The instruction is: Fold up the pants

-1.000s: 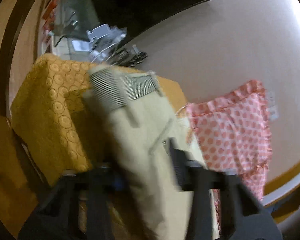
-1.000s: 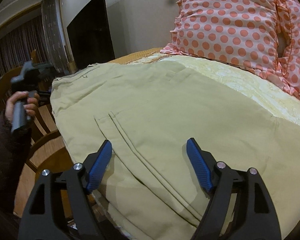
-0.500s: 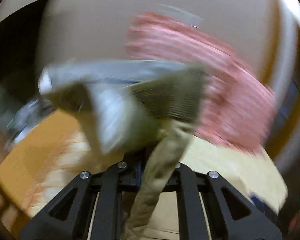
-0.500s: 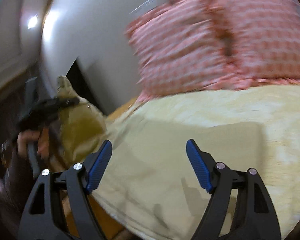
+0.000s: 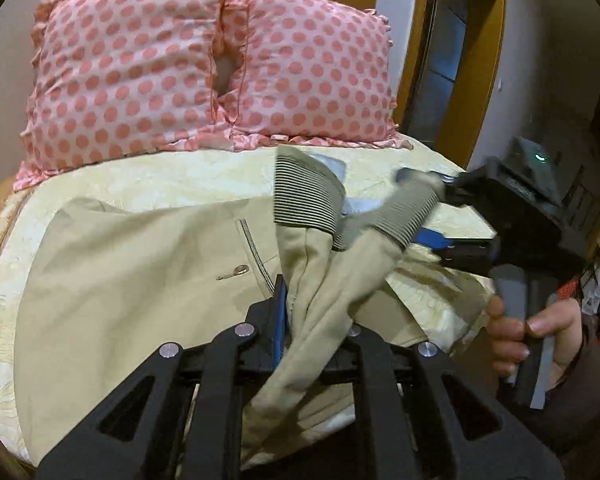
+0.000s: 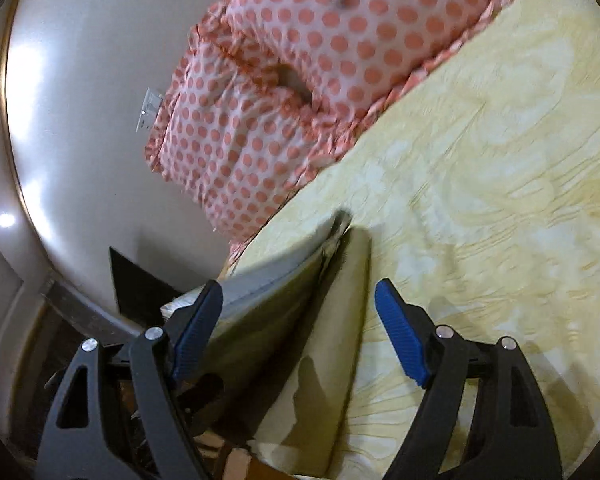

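Beige pants [image 5: 140, 280] lie across a pale yellow bedspread [image 5: 172, 176]. My left gripper [image 5: 312, 316] is shut on a bunched pant leg with a striped ribbed cuff [image 5: 304, 196], lifted above the rest. My right gripper [image 6: 300, 332] is open; in the left wrist view it [image 5: 432, 204] reaches from the right at the second striped cuff [image 5: 412, 208], fabric between its blue pads. In the right wrist view a lifted fold of the pants [image 6: 292, 292] stands between its fingers.
Two pink polka-dot pillows [image 5: 204, 60] lean on the wall at the head of the bed. A doorway with an orange frame [image 5: 460, 60] is at the right. The bed edge [image 6: 260, 452] runs below my right gripper.
My left gripper has swung the held pant leg from the bed's side over the pants toward the pillows. My right gripper has moved to the leg's cuff end.
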Demonstrator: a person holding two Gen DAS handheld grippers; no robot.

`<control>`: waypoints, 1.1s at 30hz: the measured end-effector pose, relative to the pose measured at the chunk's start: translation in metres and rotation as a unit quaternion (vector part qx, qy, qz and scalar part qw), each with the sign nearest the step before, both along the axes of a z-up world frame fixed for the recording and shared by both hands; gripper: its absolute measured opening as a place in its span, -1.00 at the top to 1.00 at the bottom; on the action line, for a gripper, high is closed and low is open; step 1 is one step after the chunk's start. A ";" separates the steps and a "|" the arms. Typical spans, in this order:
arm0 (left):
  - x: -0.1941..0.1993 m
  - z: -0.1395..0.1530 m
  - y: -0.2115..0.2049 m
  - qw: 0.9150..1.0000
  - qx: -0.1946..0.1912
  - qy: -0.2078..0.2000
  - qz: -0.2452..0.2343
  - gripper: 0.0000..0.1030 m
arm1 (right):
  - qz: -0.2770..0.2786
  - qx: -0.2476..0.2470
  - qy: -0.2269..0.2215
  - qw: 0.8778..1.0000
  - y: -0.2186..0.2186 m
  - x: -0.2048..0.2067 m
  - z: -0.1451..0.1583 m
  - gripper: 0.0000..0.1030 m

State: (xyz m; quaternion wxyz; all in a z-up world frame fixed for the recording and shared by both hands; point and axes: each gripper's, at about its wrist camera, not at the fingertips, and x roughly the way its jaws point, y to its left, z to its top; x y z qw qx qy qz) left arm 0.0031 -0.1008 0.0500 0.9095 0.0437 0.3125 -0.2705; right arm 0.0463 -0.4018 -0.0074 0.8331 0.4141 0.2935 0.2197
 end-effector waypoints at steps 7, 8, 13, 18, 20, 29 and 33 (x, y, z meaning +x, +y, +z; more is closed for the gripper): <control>-0.012 -0.011 0.003 0.999 0.046 0.018 -0.024 0.71 | 0.043 -0.032 0.053 0.997 0.026 0.025 -0.007 -0.44; -0.009 0.000 0.024 0.999 0.006 0.043 -0.032 0.69 | 0.050 -0.043 0.058 0.996 0.030 0.028 -0.006 -0.43; 0.016 0.020 0.106 0.988 -0.112 0.102 0.012 -0.41 | 0.056 -0.104 0.071 0.991 0.042 0.039 -0.006 -0.33; 0.019 0.023 0.121 0.989 -0.112 0.090 0.015 -0.41 | 0.042 -0.118 0.084 0.989 0.041 0.039 -0.005 -0.33; 0.012 0.023 0.121 0.990 -0.115 0.081 0.002 -0.42 | 0.019 -0.112 0.081 0.990 0.030 0.027 -0.003 -0.35; -0.004 0.046 0.147 0.991 -0.128 0.012 0.037 -0.58 | 0.042 -0.044 0.091 0.994 0.011 0.024 -0.011 -0.17; 0.007 0.040 0.157 0.990 -0.119 0.026 0.076 -0.58 | 0.063 -0.118 0.083 0.988 0.032 0.040 -0.007 0.45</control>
